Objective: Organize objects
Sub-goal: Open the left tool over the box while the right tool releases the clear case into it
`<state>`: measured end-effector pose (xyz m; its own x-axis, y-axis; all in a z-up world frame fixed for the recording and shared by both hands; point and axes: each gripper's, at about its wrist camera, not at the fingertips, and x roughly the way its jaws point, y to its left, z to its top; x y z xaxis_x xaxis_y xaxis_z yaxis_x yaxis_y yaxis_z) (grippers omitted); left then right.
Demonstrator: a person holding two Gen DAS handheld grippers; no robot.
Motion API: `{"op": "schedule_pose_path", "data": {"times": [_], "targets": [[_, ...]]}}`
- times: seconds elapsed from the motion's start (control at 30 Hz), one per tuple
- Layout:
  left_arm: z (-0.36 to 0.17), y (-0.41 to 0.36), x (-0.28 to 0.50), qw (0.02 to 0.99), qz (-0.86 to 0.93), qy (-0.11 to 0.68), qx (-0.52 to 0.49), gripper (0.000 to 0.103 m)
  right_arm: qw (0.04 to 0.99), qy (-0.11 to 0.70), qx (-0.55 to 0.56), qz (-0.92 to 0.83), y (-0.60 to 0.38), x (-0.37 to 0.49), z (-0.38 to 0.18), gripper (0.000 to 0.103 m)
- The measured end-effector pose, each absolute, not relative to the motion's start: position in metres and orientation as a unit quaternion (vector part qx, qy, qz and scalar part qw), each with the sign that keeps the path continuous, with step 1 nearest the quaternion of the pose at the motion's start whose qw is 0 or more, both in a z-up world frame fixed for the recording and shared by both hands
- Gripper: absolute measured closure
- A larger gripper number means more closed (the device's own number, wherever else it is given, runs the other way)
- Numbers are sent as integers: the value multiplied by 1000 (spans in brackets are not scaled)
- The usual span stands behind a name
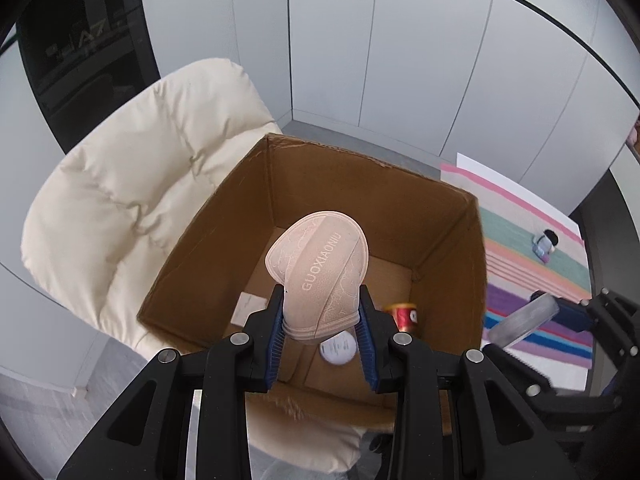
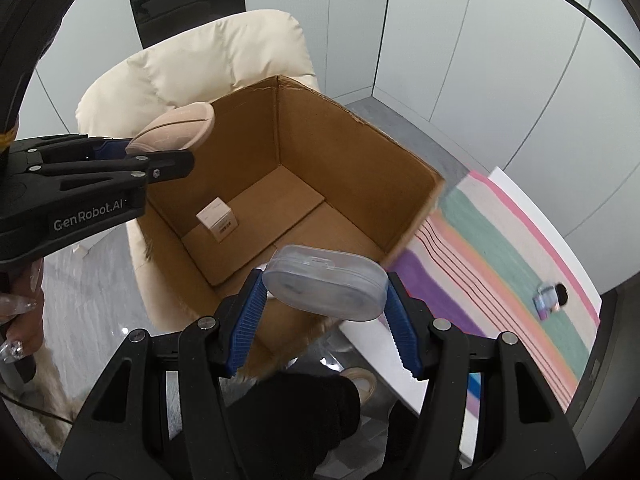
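Observation:
An open cardboard box (image 1: 224, 236) stands on a cream padded chair (image 1: 132, 184). My left gripper (image 1: 322, 326) is shut on a pink folded pad marked GUOXIAONIU (image 1: 320, 264) and holds it above the box's opening. In the right wrist view this pad (image 2: 176, 130) sits over the box's left rim (image 2: 256, 92). My right gripper (image 2: 326, 300) is shut on a clear plastic case (image 2: 326, 288) above the box's near right corner. The case also shows at the right edge of the left wrist view (image 1: 524, 318).
Inside the box lie a red can (image 1: 406, 316), a round white lid (image 1: 338, 346) and a small white carton (image 2: 218, 218). A striped cloth (image 2: 520, 256) covers the table at right, with a small toy figure (image 2: 550, 298) on it. Grey wall panels stand behind.

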<state>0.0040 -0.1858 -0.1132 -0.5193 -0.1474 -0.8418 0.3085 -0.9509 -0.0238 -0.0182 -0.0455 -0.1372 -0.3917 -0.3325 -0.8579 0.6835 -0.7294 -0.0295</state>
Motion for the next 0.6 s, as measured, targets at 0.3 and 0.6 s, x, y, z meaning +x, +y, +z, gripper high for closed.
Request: {"op": "schedule_pose_path", "data": {"times": [0.3, 0.6], "targets": [[-131, -214, -24, 145, -861, 80, 482, 70, 317, 195, 465, -803, -86, -54, -160, 42], [-137, -231, -19, 161, -858, 89, 480, 29, 324, 158, 482, -798, -94, -66, -172, 7]]}}
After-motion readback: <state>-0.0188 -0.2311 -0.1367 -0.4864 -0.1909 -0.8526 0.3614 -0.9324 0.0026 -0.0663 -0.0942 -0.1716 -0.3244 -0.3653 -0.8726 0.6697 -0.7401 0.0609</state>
